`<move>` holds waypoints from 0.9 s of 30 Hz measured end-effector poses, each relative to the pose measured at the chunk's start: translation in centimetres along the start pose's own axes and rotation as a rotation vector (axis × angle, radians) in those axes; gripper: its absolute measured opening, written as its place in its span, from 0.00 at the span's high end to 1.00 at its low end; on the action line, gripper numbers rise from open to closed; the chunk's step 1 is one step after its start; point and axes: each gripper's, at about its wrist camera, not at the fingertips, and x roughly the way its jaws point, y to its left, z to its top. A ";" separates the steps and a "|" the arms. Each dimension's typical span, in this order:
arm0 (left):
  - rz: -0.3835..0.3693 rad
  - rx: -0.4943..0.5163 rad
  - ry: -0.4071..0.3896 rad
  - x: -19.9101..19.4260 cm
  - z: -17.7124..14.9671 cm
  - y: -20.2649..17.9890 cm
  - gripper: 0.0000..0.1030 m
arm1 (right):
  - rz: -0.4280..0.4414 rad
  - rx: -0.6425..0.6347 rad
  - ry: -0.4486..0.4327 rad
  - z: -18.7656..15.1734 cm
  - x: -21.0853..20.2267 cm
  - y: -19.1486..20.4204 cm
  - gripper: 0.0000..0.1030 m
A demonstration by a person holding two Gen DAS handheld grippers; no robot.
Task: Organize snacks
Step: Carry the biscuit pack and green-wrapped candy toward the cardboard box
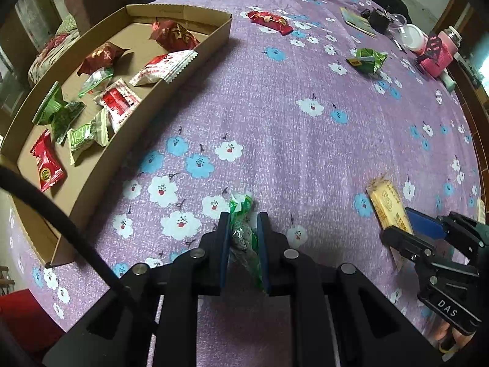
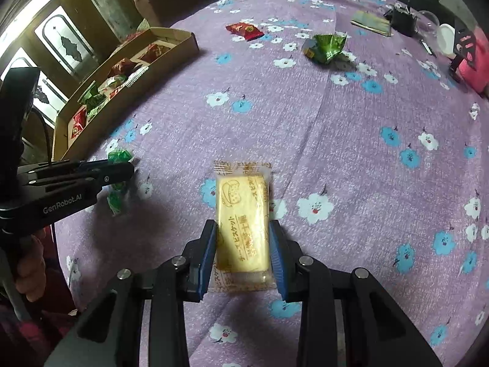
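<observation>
My left gripper (image 1: 243, 218) is shut on a green wrapped snack (image 1: 243, 232), low over the purple flowered cloth; from the right wrist view it shows at the left (image 2: 122, 165) with the green snack (image 2: 117, 197). My right gripper (image 2: 243, 226) is shut on a yellow biscuit packet (image 2: 241, 220), which also shows in the left wrist view (image 1: 388, 208). A cardboard tray (image 1: 195, 61) at the left holds several red, green and white snacks. A red snack (image 1: 270, 21) and a green snack (image 1: 366, 59) lie loose at the far side.
At the far right stand a pink bottle (image 1: 437, 53), a white lidded cup (image 1: 412, 36), a small black object (image 1: 379, 20) and a flat booklet (image 1: 357, 21). A sofa (image 1: 76, 9) stands behind the tray. The table edge curves along the right.
</observation>
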 end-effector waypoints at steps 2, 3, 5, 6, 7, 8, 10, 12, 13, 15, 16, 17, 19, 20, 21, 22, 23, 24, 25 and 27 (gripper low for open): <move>-0.003 -0.002 0.002 0.1 -0.1 0.3 0.82 | -0.017 -0.022 0.013 0.2 0.2 0.3 0.67; -0.008 -0.005 0.003 0.1 -0.1 0.3 0.82 | -0.036 -0.045 0.019 0.3 0.3 0.7 0.67; -0.014 -0.006 0.002 0.1 -0.1 0.4 0.82 | -0.067 -0.102 0.034 0.3 0.5 1.5 0.63; -0.016 -0.005 0.001 0.1 -0.1 0.4 0.82 | -0.081 -0.124 0.038 0.3 0.6 1.8 0.63; -0.016 -0.002 -0.001 0.1 -0.1 0.4 0.82 | -0.094 -0.147 0.041 0.3 0.7 2.0 0.63; -0.015 0.004 -0.001 0.1 -0.1 0.4 0.82 | -0.103 -0.158 0.048 0.4 0.7 2.2 0.65; -0.015 0.008 -0.006 0.0 -0.2 0.4 0.81 | -0.079 -0.145 0.062 0.4 0.5 2.2 0.68; -0.016 0.015 -0.010 0.0 -0.2 0.4 0.81 | -0.077 -0.143 0.048 0.3 0.0 2.3 0.69; -0.016 0.017 -0.012 0.0 -0.3 0.4 0.81 | -0.071 -0.131 0.034 0.2 -0.4 2.3 0.69; -0.015 0.018 -0.018 -0.2 -0.4 0.4 0.81 | -0.058 -0.103 0.012 0.2 -1.0 2.3 0.69; -0.012 0.023 -0.024 -0.3 -0.4 0.4 0.81 | -0.053 -0.095 0.005 0.3 -1.3 2.3 0.69; -0.011 0.025 -0.027 -0.3 -0.5 0.4 0.81 | -0.051 -0.088 -0.007 0.2 -1.6 2.4 0.69; -0.020 0.029 -0.033 -0.6 -0.6 0.3 0.81 | -0.036 -0.081 -0.009 0.3 -1.8 2.6 0.69; -0.023 0.032 -0.037 -0.7 -0.7 0.3 0.81 | -0.026 -0.075 -0.016 0.4 -2.0 2.7 0.69; -0.025 0.032 -0.040 -1.0 -0.7 0.4 0.81 | -0.011 -0.070 -0.013 0.5 -2.0 2.8 0.69; -0.039 0.029 -0.043 -1.3 -0.7 0.4 0.81 | 0.000 -0.061 -0.022 0.6 -2.2 2.9 0.69; -0.046 0.025 -0.045 -1.6 -0.7 0.6 0.81 | 0.011 -0.058 -0.022 0.9 -2.2 3.0 0.69; -0.052 0.020 -0.049 -1.9 -0.7 0.8 0.81 | 0.026 -0.053 -0.022 1.1 -2.2 3.2 0.69; -0.058 0.016 -0.055 -2.3 -0.6 1.0 0.81 | 0.040 -0.047 -0.029 1.5 -2.2 3.4 0.69; -0.067 0.001 -0.073 -3.2 -0.3 1.6 0.81 | 0.074 -0.047 -0.038 2.3 -2.3 4.0 0.69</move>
